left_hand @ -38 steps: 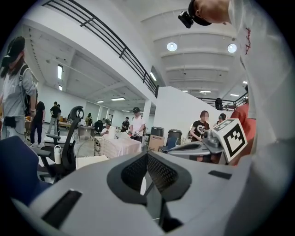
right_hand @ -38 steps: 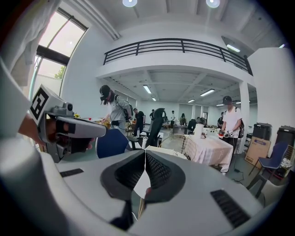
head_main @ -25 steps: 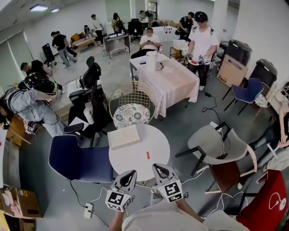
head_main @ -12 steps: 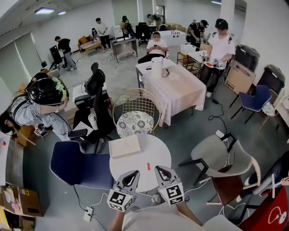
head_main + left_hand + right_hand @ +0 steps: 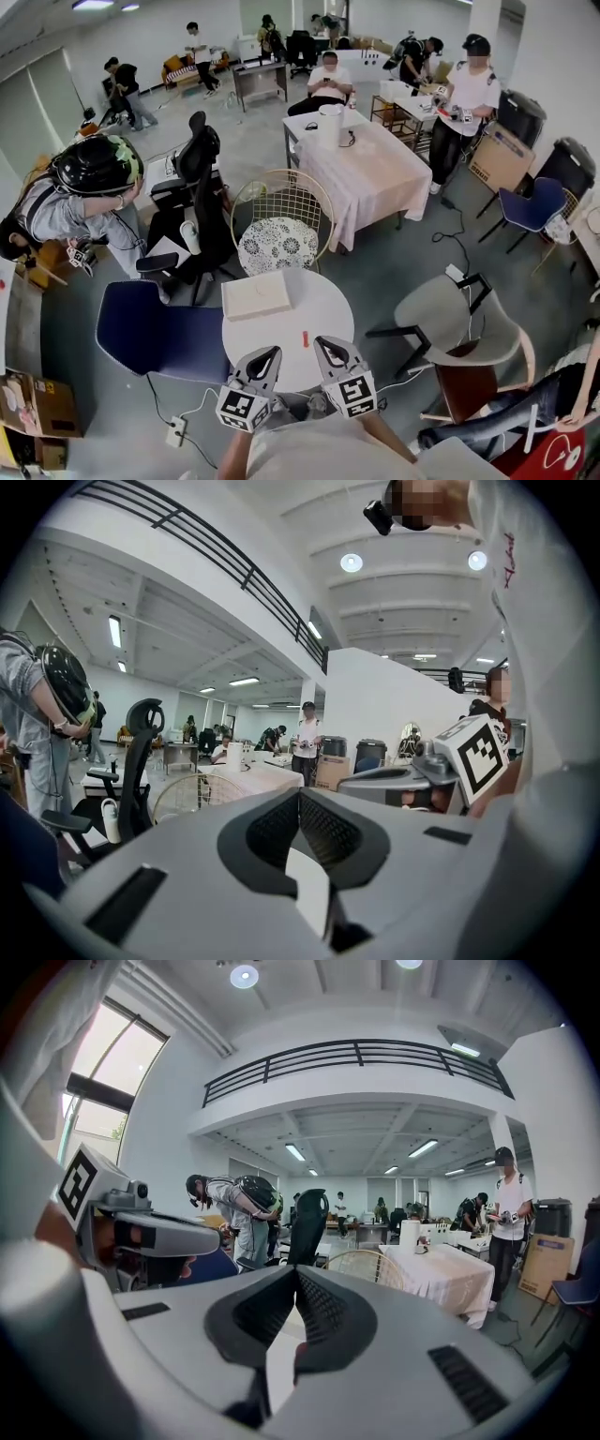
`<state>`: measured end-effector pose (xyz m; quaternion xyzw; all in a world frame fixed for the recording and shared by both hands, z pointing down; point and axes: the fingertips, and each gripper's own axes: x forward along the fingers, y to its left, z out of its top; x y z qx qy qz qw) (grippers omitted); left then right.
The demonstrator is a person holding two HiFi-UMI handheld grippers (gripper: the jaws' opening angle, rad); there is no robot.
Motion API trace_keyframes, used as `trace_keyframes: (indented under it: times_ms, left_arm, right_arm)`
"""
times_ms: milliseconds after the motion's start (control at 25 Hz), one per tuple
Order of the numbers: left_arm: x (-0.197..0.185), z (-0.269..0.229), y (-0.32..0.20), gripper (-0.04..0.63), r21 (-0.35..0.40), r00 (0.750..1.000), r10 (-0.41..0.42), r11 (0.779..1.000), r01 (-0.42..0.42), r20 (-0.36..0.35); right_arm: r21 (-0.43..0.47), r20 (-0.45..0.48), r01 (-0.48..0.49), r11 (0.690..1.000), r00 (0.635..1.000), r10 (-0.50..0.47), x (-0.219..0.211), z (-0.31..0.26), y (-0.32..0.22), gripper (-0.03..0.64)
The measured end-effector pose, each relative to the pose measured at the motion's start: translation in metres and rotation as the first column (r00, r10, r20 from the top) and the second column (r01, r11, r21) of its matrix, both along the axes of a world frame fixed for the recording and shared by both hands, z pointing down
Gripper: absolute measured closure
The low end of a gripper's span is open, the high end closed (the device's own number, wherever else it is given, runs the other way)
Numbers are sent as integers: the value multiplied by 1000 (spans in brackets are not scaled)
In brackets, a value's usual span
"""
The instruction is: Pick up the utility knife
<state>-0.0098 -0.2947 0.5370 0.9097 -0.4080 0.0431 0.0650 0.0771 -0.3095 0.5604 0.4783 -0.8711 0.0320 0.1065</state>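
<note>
Utility knife (image 5: 305,338) on round table (image 5: 328,300), untouched, left gripper (image 5: 268,354) and right gripper (image 5: 325,343) both closed, empty

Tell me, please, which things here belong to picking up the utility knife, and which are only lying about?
For the job:
- utility knife, small and red, on the round white table
- left claw, shut
- right claw, shut

Just lying about:
- flat beige box on the same table
- blue chair
- wire chair

Bright ceiling lamps (image 5: 351,562), soft shadows, fisheye-bent edges, dark vignette corners.
</note>
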Motion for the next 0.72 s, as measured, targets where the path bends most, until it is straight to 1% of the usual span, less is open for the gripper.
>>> trace_keyframes:
  times_ms: [80, 160, 360, 560, 720]
  left_arm:
    - [-4, 4, -7, 583, -9, 1000, -6, 1000, 6, 1]
    - [-7, 10, -10, 583, -36, 1000, -4, 999, 4, -2]
    - [-15, 31, -7, 583, -110, 1000, 8, 994, -9, -11]
    - [-28, 46, -11, 583, -160, 1000, 17, 987, -18, -13]
    - [-34, 60, -16, 583, -199, 999, 37, 979, -40, -18]
  right_arm:
    - [-11, -13, 1, 1000, 1000, -1, -3, 3, -5, 600]
    - [-33, -15, -10, 999, 1000, 9, -6, 6, -10, 600]
    - [-129, -28, -22, 991, 999, 19, -13, 33, -2, 600]
    - [-214, -46, -32, 976, 999, 23, -23, 62, 3, 600]
    - [-303, -55, -61, 951, 997, 47, -26, 91, 13, 600]
